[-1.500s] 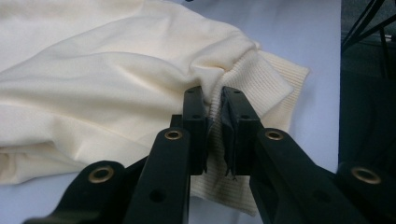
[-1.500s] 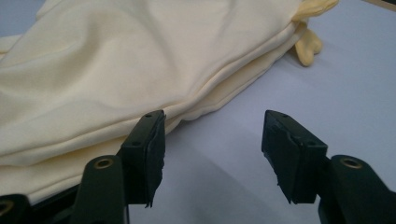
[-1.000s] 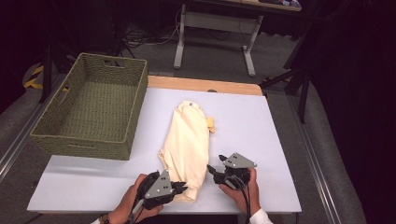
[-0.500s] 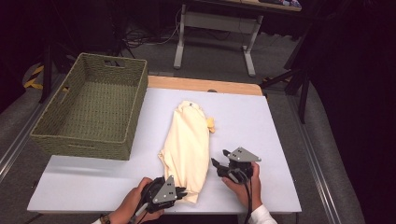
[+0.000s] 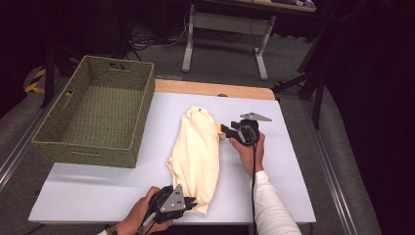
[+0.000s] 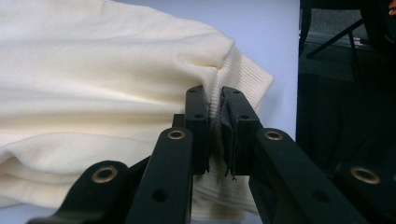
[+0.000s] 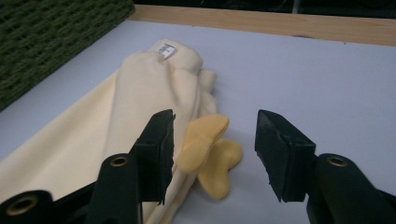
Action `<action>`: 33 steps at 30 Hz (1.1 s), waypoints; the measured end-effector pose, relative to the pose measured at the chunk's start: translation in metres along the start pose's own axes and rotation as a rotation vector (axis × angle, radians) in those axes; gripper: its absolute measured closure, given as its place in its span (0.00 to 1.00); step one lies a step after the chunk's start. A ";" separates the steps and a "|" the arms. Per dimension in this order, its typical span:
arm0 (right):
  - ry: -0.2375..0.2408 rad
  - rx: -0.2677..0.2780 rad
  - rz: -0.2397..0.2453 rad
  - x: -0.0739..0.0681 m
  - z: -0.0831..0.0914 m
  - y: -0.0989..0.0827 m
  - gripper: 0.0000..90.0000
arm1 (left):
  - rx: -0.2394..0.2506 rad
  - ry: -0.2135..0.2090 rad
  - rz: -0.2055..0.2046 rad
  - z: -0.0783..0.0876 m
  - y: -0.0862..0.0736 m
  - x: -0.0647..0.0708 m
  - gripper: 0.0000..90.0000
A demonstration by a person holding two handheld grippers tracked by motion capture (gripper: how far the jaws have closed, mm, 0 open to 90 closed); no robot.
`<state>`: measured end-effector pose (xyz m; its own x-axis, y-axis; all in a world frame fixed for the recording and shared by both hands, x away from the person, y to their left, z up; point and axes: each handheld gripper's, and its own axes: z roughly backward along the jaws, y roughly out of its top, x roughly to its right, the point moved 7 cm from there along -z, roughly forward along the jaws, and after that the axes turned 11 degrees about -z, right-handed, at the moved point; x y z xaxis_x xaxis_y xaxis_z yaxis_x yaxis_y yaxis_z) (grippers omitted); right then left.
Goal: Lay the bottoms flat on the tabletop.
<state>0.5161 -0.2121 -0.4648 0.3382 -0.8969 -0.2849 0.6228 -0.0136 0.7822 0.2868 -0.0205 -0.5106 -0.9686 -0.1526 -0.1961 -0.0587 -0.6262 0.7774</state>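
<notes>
Here a cream garment (image 5: 195, 152) is lying lengthwise on the white bench (image 5: 98, 191), folded into a long narrow bundle that is running from the near edge toward the far side. The left gripper (image 5: 188, 204) is sitting at the near end of the bundle, held in the person's left hand (image 5: 139, 218), and its jaws are clamping the ribbed hem (image 6: 233, 74) of the garment: in the left gripper view the knit is being pinched tightly between the two black pads.

The right gripper (image 5: 226, 131) is hovering beside the far part of the garment, held in the person's right hand (image 5: 252, 149) with a white sleeve (image 5: 271, 205) trailing back toward the near edge. Its jaws are standing apart and have just been closing somewhat; in the right gripper view a small yellow piece (image 7: 210, 149) is lying on the bench between them, touching the garment's edge, and neither pad is pressing on it.

A small white label (image 7: 166, 49) is showing at the garment's far end, near the collar; some dark marks are printed on it, but they are too small to be read.

A woven green basket (image 5: 93, 115) is resting on the left side of the bench, just beside the garment but not touching it. A strip of bare wood (image 5: 210, 89) is running along the far edge of the bench.
</notes>
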 end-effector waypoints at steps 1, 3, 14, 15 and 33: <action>-0.019 -0.010 0.003 0.003 -0.005 0.002 0.53 | 0.001 0.000 0.004 0.000 0.000 0.000 0.91; -0.009 -0.031 -0.050 0.008 -0.015 0.003 0.53 | -0.001 0.000 0.009 0.000 -0.001 0.000 0.91; 0.012 -0.144 -0.040 -0.006 -0.045 -0.012 0.87 | 0.003 0.006 -0.005 -0.001 -0.001 0.001 0.91; 0.006 -0.141 -0.036 -0.006 -0.045 -0.012 0.89 | 0.001 0.007 -0.004 -0.001 -0.001 0.002 0.91; -0.161 -0.100 0.058 0.018 -0.034 -0.009 0.97 | 0.008 -0.006 0.017 0.000 -0.001 0.002 0.91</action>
<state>0.5402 -0.2137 -0.4960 0.2634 -0.9541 -0.1428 0.6751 0.0766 0.7338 0.2853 -0.0205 -0.5116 -0.9709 -0.1585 -0.1797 -0.0444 -0.6178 0.7851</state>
